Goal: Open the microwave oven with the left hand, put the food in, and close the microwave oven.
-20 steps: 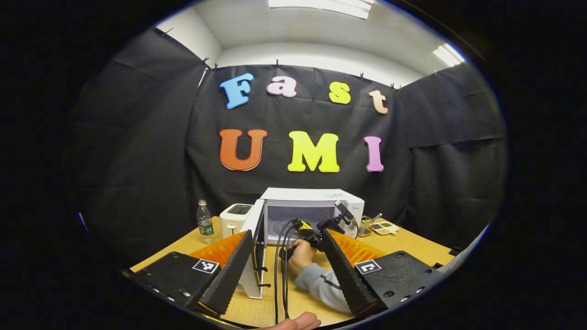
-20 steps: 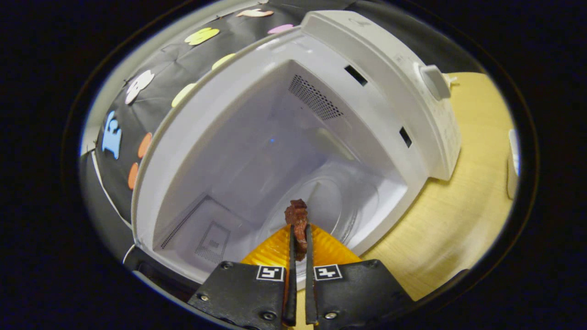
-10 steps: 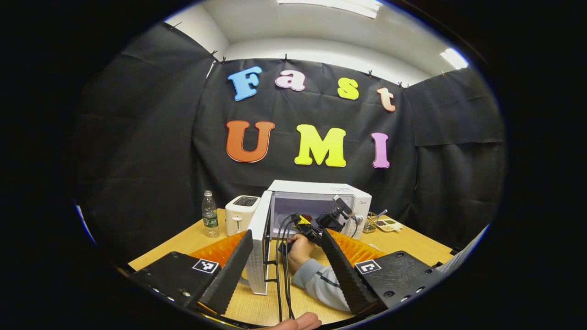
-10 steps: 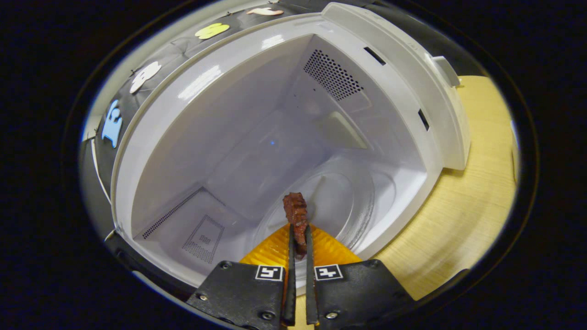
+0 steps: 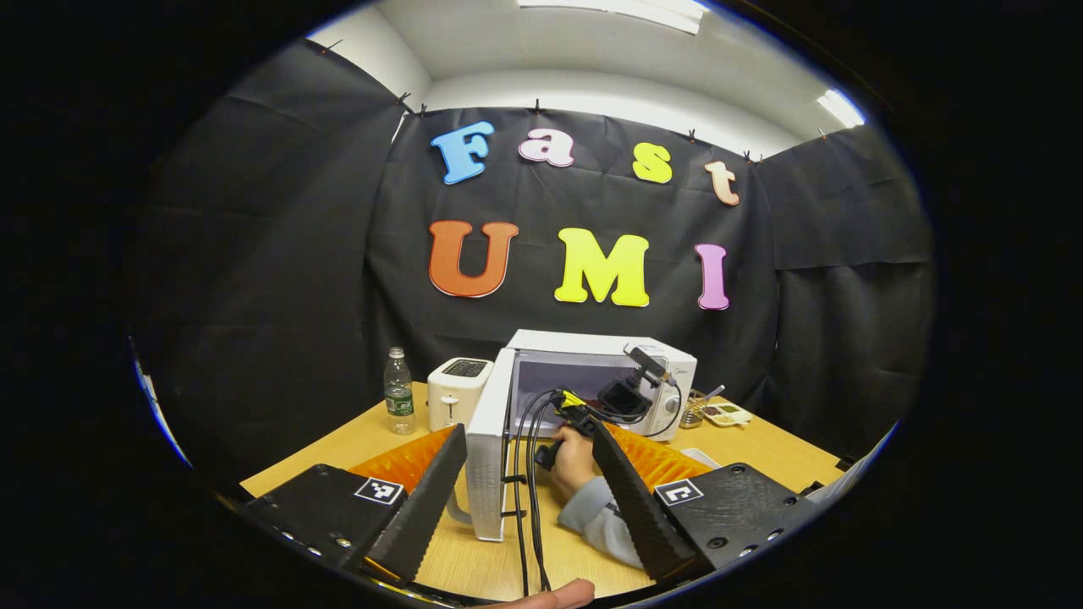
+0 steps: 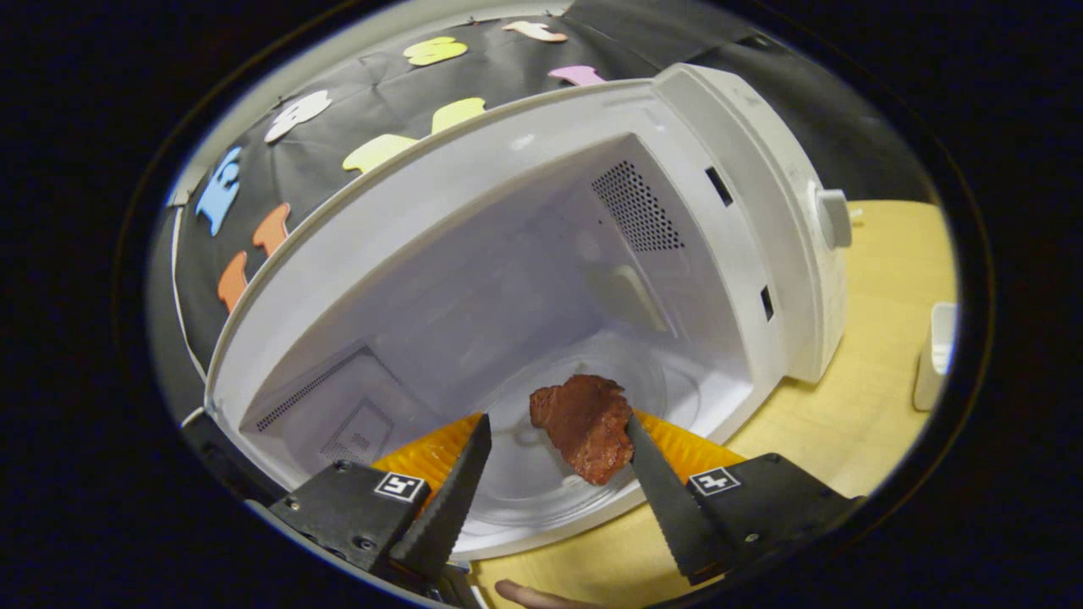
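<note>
Right gripper (image 6: pixel 554 482) stands spread at the microwave (image 6: pixel 744 211) mouth, meat (image 6: pixel 584 423) lying on the glass plate (image 6: pixel 525 482) between its fingers nearer the right one; left gripper (image 5: pixel 525 495), also spread and empty, sits nearest the swung-out door (image 5: pixel 486 457)

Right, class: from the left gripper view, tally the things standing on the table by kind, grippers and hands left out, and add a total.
Microwave oven, door open: 1
Toaster: 1
Water bottle: 1
Small tray of bits: 1
Wire holder with a utensil: 1
Total: 5
</note>
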Demonstrator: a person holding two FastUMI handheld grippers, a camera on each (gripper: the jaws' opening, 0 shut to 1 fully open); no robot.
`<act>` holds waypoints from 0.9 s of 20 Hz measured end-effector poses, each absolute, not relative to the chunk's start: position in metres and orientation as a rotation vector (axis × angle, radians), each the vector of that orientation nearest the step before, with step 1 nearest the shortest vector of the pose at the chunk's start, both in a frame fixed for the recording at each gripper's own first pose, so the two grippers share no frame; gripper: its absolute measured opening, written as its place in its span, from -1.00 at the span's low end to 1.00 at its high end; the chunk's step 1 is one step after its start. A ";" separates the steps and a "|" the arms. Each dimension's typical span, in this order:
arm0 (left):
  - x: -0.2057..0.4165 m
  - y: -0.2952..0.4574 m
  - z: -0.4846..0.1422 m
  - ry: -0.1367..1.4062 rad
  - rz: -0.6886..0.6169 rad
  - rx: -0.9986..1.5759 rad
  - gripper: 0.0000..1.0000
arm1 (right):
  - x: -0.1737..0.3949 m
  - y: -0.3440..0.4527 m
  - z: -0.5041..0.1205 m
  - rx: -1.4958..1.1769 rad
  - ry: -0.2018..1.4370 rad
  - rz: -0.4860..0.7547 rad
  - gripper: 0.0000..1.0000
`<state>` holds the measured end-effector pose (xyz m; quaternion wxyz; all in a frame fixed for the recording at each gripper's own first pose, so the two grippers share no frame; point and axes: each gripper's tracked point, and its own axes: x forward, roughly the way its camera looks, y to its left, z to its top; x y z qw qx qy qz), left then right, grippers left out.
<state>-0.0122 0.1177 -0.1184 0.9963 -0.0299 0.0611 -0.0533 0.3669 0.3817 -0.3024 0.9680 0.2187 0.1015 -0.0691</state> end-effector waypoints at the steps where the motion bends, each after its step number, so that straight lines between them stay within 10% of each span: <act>1: -0.014 0.119 -0.121 0.129 -0.104 -0.067 0.84 | 0.368 0.384 -0.302 0.392 0.211 -0.120 0.73; 5: -0.019 0.127 -0.126 0.141 -0.085 -0.080 0.84 | 0.377 0.391 -0.314 0.194 0.292 -0.038 0.98; 18: -0.029 0.181 -0.171 0.217 0.025 -0.113 0.84 | 0.354 0.379 -0.309 -0.258 0.396 0.149 0.86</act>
